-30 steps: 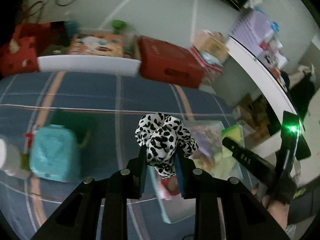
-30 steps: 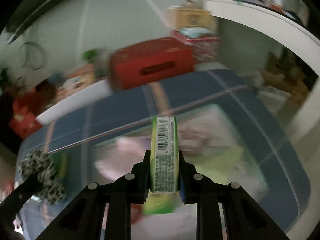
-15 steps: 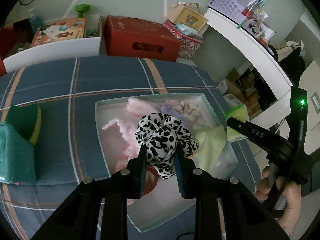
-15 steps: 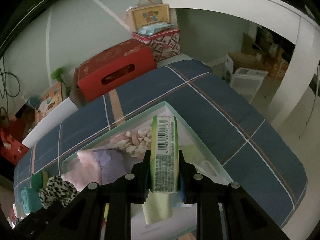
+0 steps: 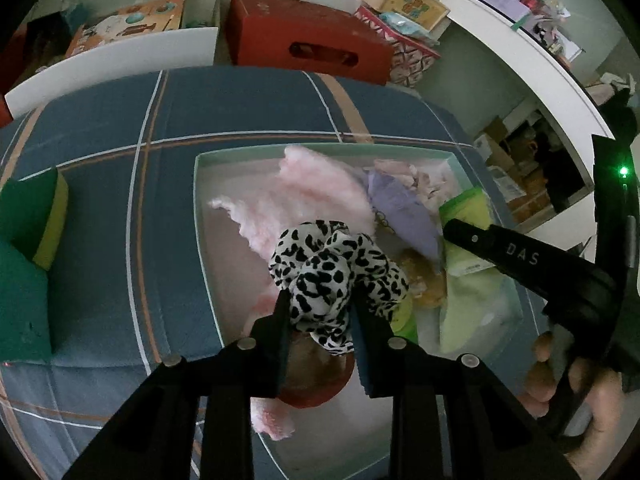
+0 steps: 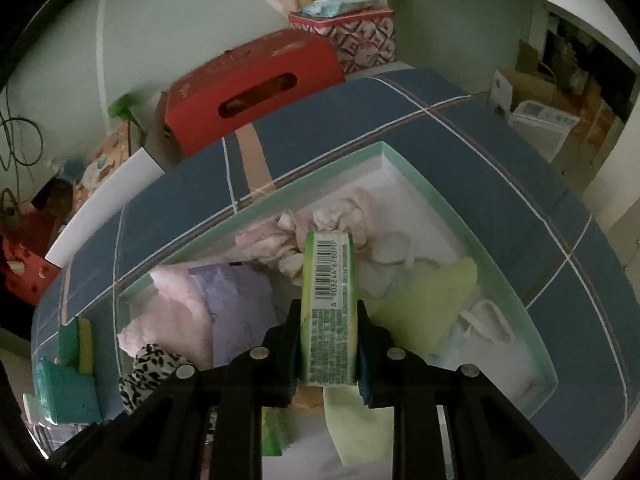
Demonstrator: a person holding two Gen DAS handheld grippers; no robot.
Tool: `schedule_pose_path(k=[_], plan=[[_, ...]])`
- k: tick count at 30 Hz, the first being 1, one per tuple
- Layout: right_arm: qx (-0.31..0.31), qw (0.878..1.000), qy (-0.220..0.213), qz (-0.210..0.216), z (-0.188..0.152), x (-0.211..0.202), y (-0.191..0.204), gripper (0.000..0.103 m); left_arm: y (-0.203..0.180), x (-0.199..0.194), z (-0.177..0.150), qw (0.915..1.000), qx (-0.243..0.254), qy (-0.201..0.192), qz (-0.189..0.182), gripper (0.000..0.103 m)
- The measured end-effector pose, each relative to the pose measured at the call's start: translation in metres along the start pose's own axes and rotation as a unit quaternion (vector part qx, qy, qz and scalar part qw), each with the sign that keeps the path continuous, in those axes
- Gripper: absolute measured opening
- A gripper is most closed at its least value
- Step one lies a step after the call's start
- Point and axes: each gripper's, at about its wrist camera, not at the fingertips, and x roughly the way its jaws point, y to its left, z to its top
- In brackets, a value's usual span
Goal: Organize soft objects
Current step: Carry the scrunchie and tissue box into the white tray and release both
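Both grippers have dropped over the mint-rimmed box (image 5: pixel 198 216) on the plaid bed: left gripper (image 5: pixel 320 320) fingers loosening around the leopard-print scrunchie (image 5: pixel 332 268), right gripper (image 6: pixel 329 356) clamped on the green tissue pack (image 6: pixel 328 300), near release

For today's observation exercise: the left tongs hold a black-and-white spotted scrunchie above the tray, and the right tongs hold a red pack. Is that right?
Not quite. The right tongs hold a green pack, not red, as the right wrist view shows. The left tongs do hold the spotted scrunchie above the tray.
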Motion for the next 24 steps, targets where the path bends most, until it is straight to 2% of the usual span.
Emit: schedule_pose_path(k=[3, 5, 7, 8, 9, 13, 15, 17, 19, 21, 22, 24], plan=[[-0.001, 1.000, -0.004, -0.002, 0.001, -0.006, 0.000, 0.026, -0.002, -0.006, 0.000, 1.0000, 0.005, 0.000, 0.005, 0.042], [-0.006, 1.000, -0.010, -0.003, 0.003, -0.012, 0.003, 0.026, -0.006, -0.011, 0.000, 0.9999, 0.011, -0.002, 0.008, 0.061], [-0.009, 1.000, -0.020, -0.007, 0.005, -0.019, 0.005, 0.038, -0.010, -0.020, 0.002, 0.9997, 0.018, -0.008, 0.013, 0.072], [-0.010, 0.999, -0.029, -0.011, 0.006, -0.026, 0.006, 0.051, -0.012, -0.023, 0.002, 0.9996, 0.021, -0.010, 0.014, 0.074], [-0.009, 0.999, -0.037, -0.012, 0.006, -0.032, 0.007, 0.058, -0.013, -0.028, 0.002, 0.9994, 0.025, -0.013, 0.019, 0.075], [-0.004, 0.999, -0.051, -0.014, 0.009, -0.053, 0.007, 0.059, -0.013, -0.045, 0.000, 0.9978, 0.035, -0.021, 0.051, 0.078], [-0.004, 0.998, -0.055, -0.017, 0.009, -0.061, 0.008, 0.064, -0.009, -0.057, 0.000, 0.9966, 0.032, -0.032, 0.069, 0.078], [-0.008, 0.998, -0.057, -0.027, 0.009, -0.066, 0.010, 0.076, -0.003, -0.067, -0.001, 0.9952, 0.027, -0.041, 0.085, 0.079], [-0.011, 0.998, -0.057, -0.035, 0.009, -0.069, 0.011, 0.081, 0.002, -0.074, 0.000, 0.9936, 0.023, -0.051, 0.098, 0.079], [-0.013, 0.997, -0.055, -0.046, 0.009, -0.069, 0.013, 0.089, 0.008, -0.082, 0.002, 0.9916, 0.018, -0.060, 0.113, 0.085], [-0.013, 0.997, -0.054, -0.049, 0.008, -0.069, 0.012, 0.091, 0.012, -0.085, 0.003, 0.9902, 0.014, -0.065, 0.123, 0.095], [-0.016, 0.997, -0.049, -0.058, 0.008, -0.067, 0.014, 0.091, 0.017, -0.091, 0.004, 0.9880, 0.009, -0.074, 0.135, 0.098]])
